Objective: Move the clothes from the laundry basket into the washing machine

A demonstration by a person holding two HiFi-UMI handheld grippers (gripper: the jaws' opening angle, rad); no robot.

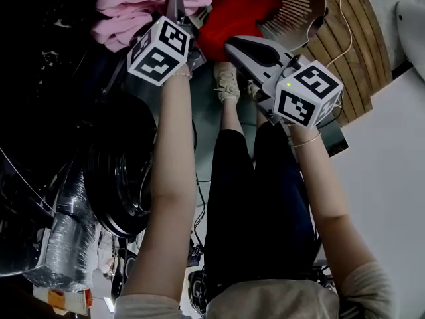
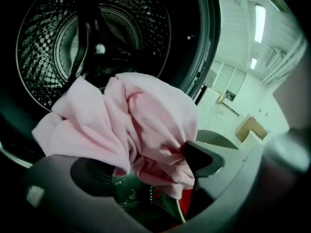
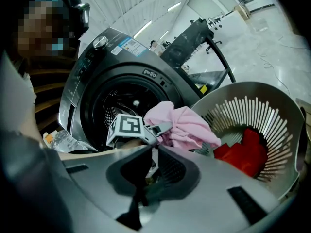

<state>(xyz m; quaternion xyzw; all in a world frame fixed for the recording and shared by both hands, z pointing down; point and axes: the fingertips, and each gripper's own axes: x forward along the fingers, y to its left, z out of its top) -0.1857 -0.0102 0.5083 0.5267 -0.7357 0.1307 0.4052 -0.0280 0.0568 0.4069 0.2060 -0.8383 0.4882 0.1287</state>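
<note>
One dark grey front-loading washing machine [image 3: 97, 67] fills the left half of the right gripper view. Its round door [image 1: 123, 178] stands open at the left of the head view, so the single perforated steel drum [image 2: 48, 47] gapes in the upper left of the left gripper view, ready to take a load. One white slatted plastic laundry basket [image 3: 252, 85] stands just beside the machine at the right of the right gripper view, near enough that a garment need only be swung across. Two garments show. The pale pink bunched cloth garment [image 2: 146, 115] sits in the middle of the left gripper view, in front of the drum's lower lip and between machine and basket. Whether it rests on the basket rim or hangs free is hard to tell, since the cloth hides what lies beneath it. The bright red crumpled garment [image 3: 245, 152] lies inside the basket at the lower right, not yet moved. Of the two grippers, the left gripper [image 2: 146, 161] has its jaws spread wide, with the pink cloth heaped between and over them. One pad touches a fold without clamping it, which I judge to be a release toward the drum. The right gripper [image 1: 232, 45] is closed on nothing and hangs above the basket near the red garment, probably parked for the next pick.
</note>
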